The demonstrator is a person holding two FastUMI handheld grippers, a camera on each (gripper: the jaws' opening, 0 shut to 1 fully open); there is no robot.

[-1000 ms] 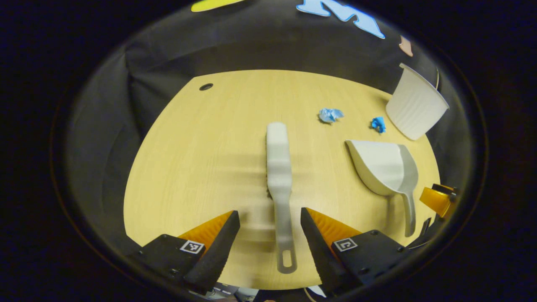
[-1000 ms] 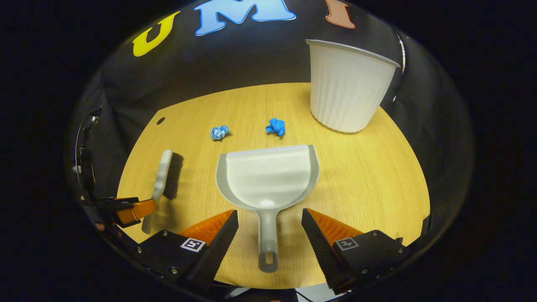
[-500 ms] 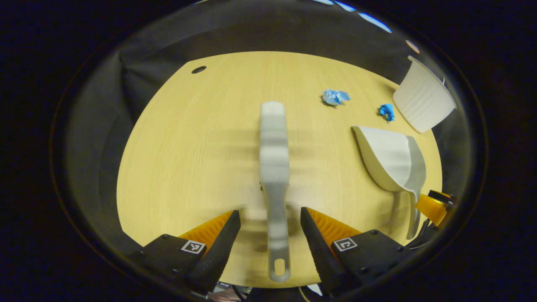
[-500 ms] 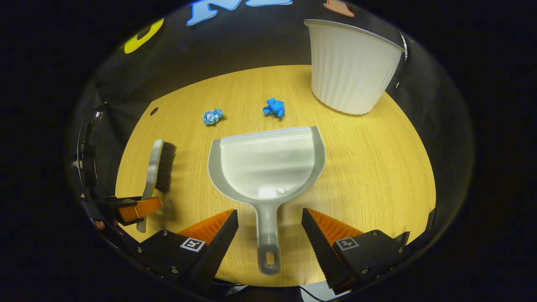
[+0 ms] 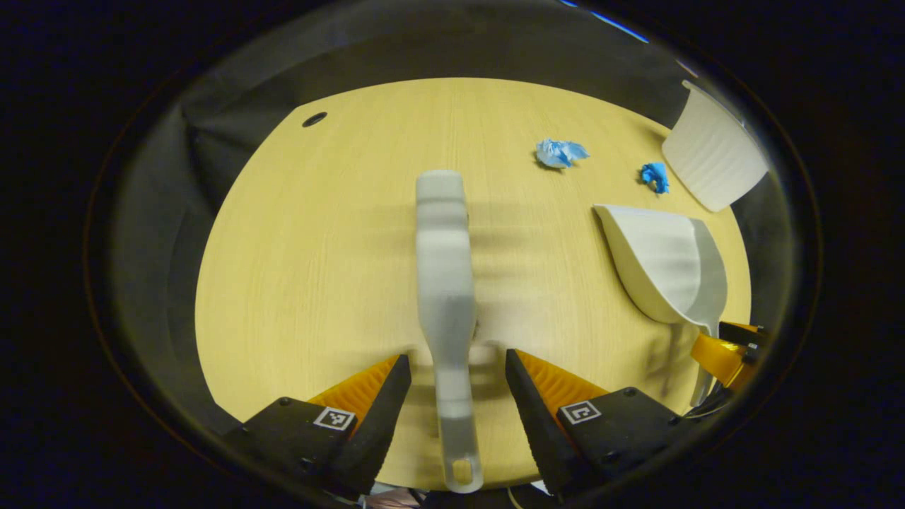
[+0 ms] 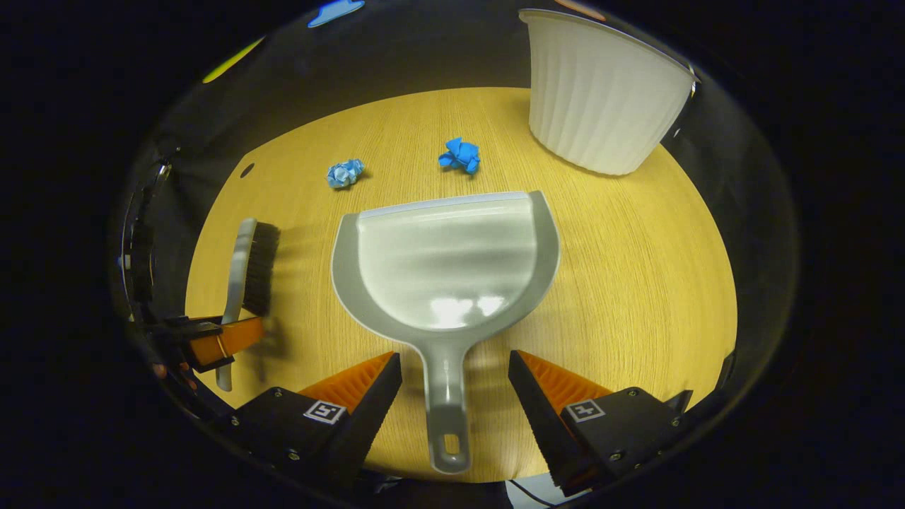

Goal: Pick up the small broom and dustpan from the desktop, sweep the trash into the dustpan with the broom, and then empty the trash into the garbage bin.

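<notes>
A grey small broom (image 5: 445, 283) lies on the wooden desktop (image 5: 318, 247), its handle running between the fingers of my open left gripper (image 5: 456, 385) without touching them. The grey dustpan (image 6: 445, 261) lies flat with its handle between the fingers of my open right gripper (image 6: 456, 385), gaps on both sides. Two crumpled blue paper scraps (image 6: 345, 172) (image 6: 460, 155) lie beyond the dustpan's lip. The white ribbed garbage bin (image 6: 601, 92) stands at the far right. In the right gripper view the broom (image 6: 247, 265) shows bristles facing right, with the left gripper (image 6: 212, 343) at its handle.
A small cable hole (image 5: 314, 119) sits in the desktop's far left corner. The black cloth wall runs behind the desk. The desk's near edge lies just under both grippers. The dustpan (image 5: 668, 261) and the bin (image 5: 714, 159) lie to the right in the left gripper view.
Both grippers have moved forward and lower, so the broom handle and the dustpan handle now reach deeper between their open fingers. Neither tool has moved.
</notes>
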